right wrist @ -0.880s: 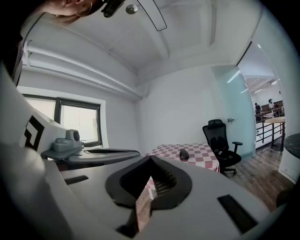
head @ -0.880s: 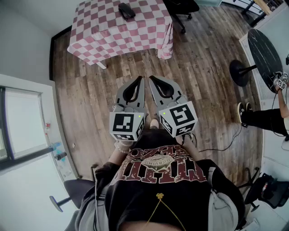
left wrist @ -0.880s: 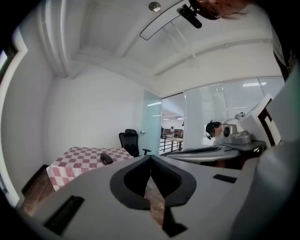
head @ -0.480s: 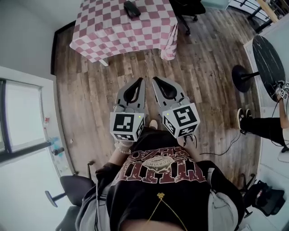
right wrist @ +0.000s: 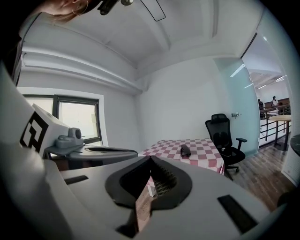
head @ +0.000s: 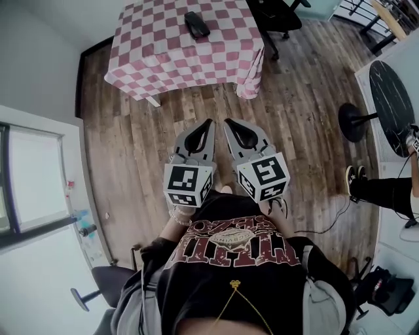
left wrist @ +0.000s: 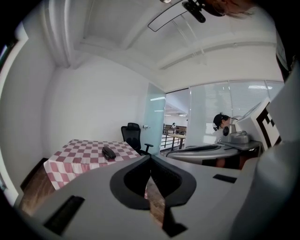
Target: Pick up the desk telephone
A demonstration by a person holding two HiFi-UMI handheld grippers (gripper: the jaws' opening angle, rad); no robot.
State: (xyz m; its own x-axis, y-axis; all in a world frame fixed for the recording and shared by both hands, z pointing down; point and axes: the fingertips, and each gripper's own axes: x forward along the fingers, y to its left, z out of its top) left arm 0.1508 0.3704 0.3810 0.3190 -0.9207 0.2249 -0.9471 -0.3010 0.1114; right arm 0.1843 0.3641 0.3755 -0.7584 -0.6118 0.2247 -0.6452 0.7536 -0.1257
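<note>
Pink-and-white check cloth covers the bench (head: 163, 59) at the top of the head view, w/ the black desk telephone (head: 196, 24) lying on its far half, nr the middle. Both grippers are well short of the bench, over the wood floor (head: 131, 150), held side by side & aimed towards it. The left gripper (head: 209, 122) has its jaws together, and so does the right gripper (head: 227, 122). Their tips are close to each other & touch nothing. A black office chair (head: 275, 13) stands just past the bench's right corner. A round dark table (head: 393, 91) is well off to the bench's right, w/ another person's leg (head: 383, 190) nr it.

Left gripper view: the left gripper (left wrist: 150, 159) has its jaws closed tip to tip w/ nothing btwn them; only floor shows through the gap behind the tips. The bench (left wrist: 75, 161) sits far ahead, left of the jaw line. The desk telephone (left wrist: 108, 152) lies on top of it, towards its right side. The office chair (left wrist: 133, 136) is just right of the bench.

Right gripper view: the right gripper (right wrist: 151, 159) has its jaws closed & empty. The bench (right wrist: 206, 149) is well ahead, right of the jaw line. The desk telephone (right wrist: 185, 150) lies on top, apart from both grippers. The office chair (right wrist: 224, 136) is by the bench's right end.
</note>
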